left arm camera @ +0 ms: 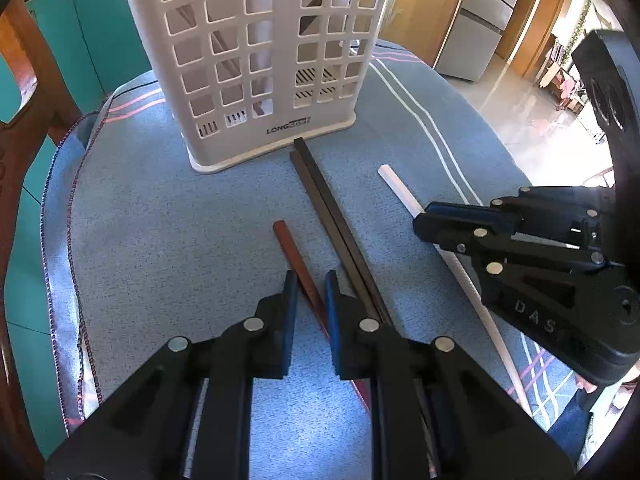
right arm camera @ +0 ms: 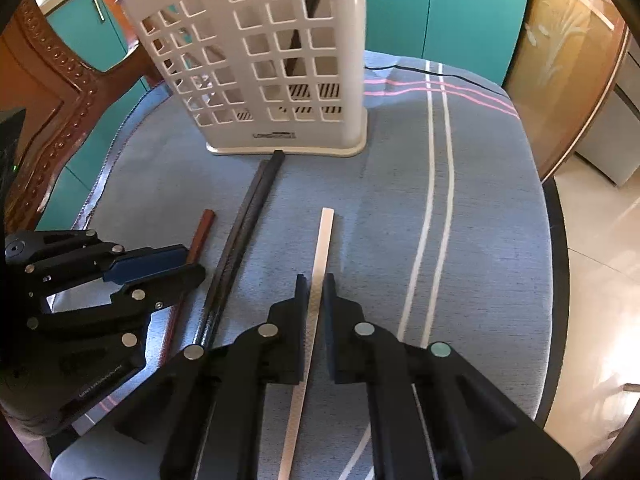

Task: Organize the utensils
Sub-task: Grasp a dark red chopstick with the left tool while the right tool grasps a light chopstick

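The left gripper (left arm camera: 311,280) is open around the red chopstick (left arm camera: 294,254). The right gripper (right arm camera: 316,284) (low in the frame) is open around the white chopstick (right arm camera: 322,248).

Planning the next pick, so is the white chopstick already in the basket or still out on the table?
Out. The white chopstick lies flat on the blue tablecloth, short of the white basket, between the open fingers of the right hand-held gripper.
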`<act>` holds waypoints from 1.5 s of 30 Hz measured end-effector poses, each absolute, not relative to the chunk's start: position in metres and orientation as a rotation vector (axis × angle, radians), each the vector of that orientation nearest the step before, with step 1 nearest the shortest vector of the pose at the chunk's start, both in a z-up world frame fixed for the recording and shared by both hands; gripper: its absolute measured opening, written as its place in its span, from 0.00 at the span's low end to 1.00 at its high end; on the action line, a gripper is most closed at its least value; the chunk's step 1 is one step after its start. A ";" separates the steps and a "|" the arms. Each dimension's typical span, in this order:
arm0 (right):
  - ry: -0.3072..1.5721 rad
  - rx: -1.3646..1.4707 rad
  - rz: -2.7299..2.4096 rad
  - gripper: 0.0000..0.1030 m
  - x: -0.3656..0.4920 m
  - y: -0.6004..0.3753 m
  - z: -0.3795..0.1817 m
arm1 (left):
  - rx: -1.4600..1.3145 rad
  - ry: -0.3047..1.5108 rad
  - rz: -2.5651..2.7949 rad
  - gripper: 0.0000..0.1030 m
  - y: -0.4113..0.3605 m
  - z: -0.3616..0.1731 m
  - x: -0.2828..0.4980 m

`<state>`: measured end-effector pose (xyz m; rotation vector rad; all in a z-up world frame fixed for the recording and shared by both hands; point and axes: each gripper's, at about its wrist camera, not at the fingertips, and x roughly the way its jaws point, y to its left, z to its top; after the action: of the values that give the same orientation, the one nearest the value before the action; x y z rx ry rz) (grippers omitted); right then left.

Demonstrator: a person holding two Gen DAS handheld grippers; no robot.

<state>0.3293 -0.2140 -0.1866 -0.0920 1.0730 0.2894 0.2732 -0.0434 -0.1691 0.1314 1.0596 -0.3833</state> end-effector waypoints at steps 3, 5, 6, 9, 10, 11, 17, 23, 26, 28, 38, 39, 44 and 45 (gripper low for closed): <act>1.069 -0.112 0.274 0.13 0.329 -0.214 -0.186 | 0.140 1.057 -0.362 0.16 -0.052 -0.170 0.275; 1.069 -0.118 0.267 0.16 0.330 -0.213 -0.187 | 0.155 1.053 -0.350 0.16 -0.055 -0.170 0.275; 1.068 -0.122 0.260 0.16 0.331 -0.213 -0.187 | 0.159 1.051 -0.347 0.17 -0.056 -0.170 0.275; 1.064 -0.135 0.251 0.17 0.331 -0.211 -0.187 | 0.174 1.044 -0.340 0.17 -0.061 -0.170 0.277; 1.063 -0.141 0.249 0.17 0.330 -0.209 -0.187 | 0.175 1.044 -0.340 0.17 -0.060 -0.170 0.277; 1.062 -0.144 0.248 0.17 0.330 -0.205 -0.189 | 0.173 1.044 -0.342 0.17 -0.060 -0.170 0.277; 1.061 -0.147 0.246 0.17 0.331 -0.206 -0.189 | 0.210 1.034 -0.358 0.17 -0.061 -0.170 0.277; 1.062 -0.146 0.246 0.17 0.332 -0.209 -0.188 | 0.246 1.022 -0.433 0.13 -0.067 -0.170 0.270; 1.062 -0.146 0.245 0.17 0.332 -0.206 -0.188 | 0.243 1.025 -0.430 0.13 -0.069 -0.170 0.270; 1.062 -0.148 0.245 0.17 0.332 -0.207 -0.187 | 0.247 1.024 -0.405 0.13 -0.068 -0.170 0.271; 1.055 -0.164 0.207 0.22 0.327 -0.216 -0.185 | 0.253 1.025 -0.268 0.43 -0.063 -0.173 0.276; 1.053 -0.169 0.201 0.23 0.327 -0.216 -0.185 | 0.253 1.025 -0.253 0.47 -0.063 -0.173 0.276; 1.051 -0.172 0.186 0.29 0.326 -0.215 -0.186 | 0.243 1.029 -0.209 0.58 -0.057 -0.175 0.277; 1.050 -0.171 0.184 0.29 0.326 -0.216 -0.186 | 0.241 1.029 -0.199 0.60 -0.057 -0.175 0.277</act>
<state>0.3263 -0.2158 -0.1858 -0.1709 1.0505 0.1836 0.2766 -0.0571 -0.1753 0.2406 1.0294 -0.1991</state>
